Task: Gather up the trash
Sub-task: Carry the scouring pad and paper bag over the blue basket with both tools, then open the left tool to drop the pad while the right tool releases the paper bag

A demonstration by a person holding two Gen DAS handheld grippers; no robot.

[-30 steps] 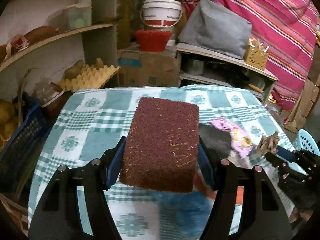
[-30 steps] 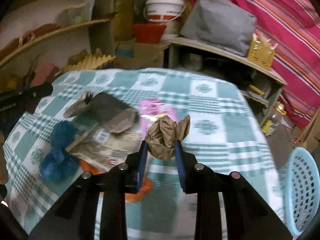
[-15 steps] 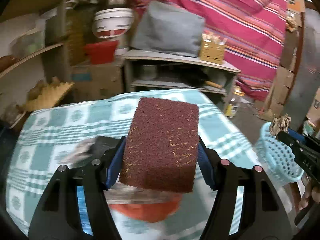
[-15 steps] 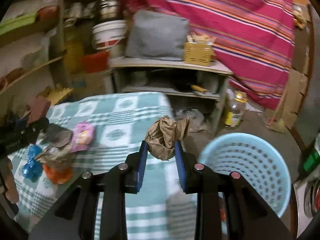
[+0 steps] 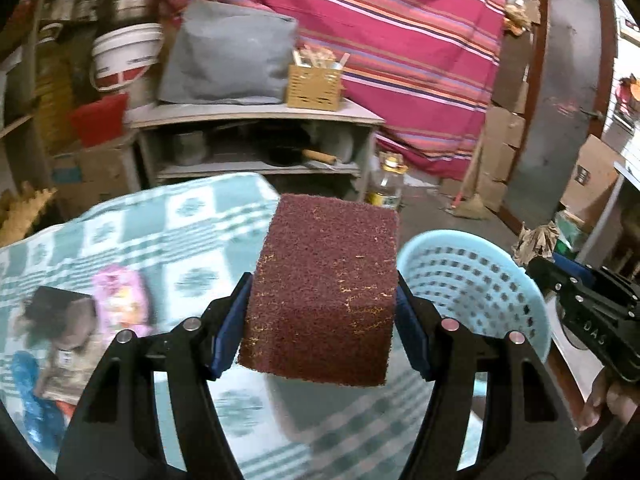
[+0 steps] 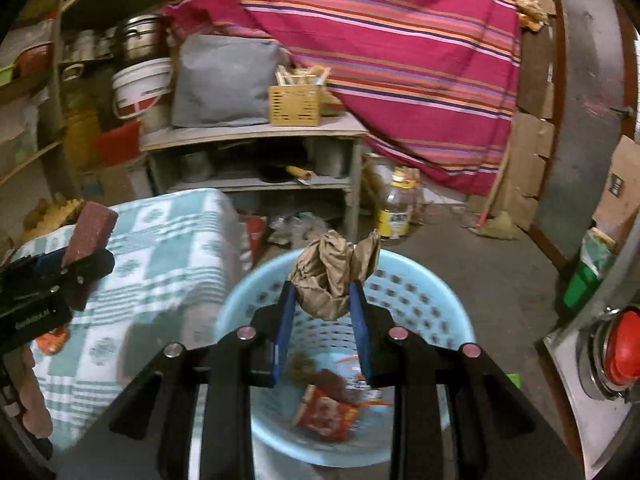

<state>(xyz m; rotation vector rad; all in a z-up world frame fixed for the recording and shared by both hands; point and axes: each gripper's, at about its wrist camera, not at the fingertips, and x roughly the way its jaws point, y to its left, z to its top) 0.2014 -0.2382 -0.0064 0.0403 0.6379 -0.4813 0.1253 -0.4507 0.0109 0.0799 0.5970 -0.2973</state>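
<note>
My left gripper [image 5: 322, 312] is shut on a dark red scouring sponge [image 5: 324, 292], held over the table's right corner; the same sponge [image 6: 90, 232] shows at the left of the right wrist view. My right gripper [image 6: 322, 304] is shut on a crumpled brown paper ball [image 6: 334, 276], hanging above the light blue perforated basket [image 6: 448, 320]. That basket [image 5: 472, 280] stands on the floor just right of the table and holds a red snack wrapper [image 6: 328, 412] with other scraps. The paper ball [image 5: 534, 240] and right gripper [image 5: 540, 262] appear at the right edge of the left wrist view.
The table has a green checked cloth [image 5: 168, 232]; on its left lie a pink wrapper [image 5: 120, 300], a dark packet [image 5: 52, 308] and blue plastic [image 5: 28, 380]. Behind stand a grey shelf unit [image 6: 256, 160], an oil bottle [image 6: 396, 212] on the floor and a striped red curtain [image 6: 400, 40].
Both grippers have swung to the right, off the table's middle, each still holding its item. The blue basket has come into view, and the paper ball now hangs over it.
</note>
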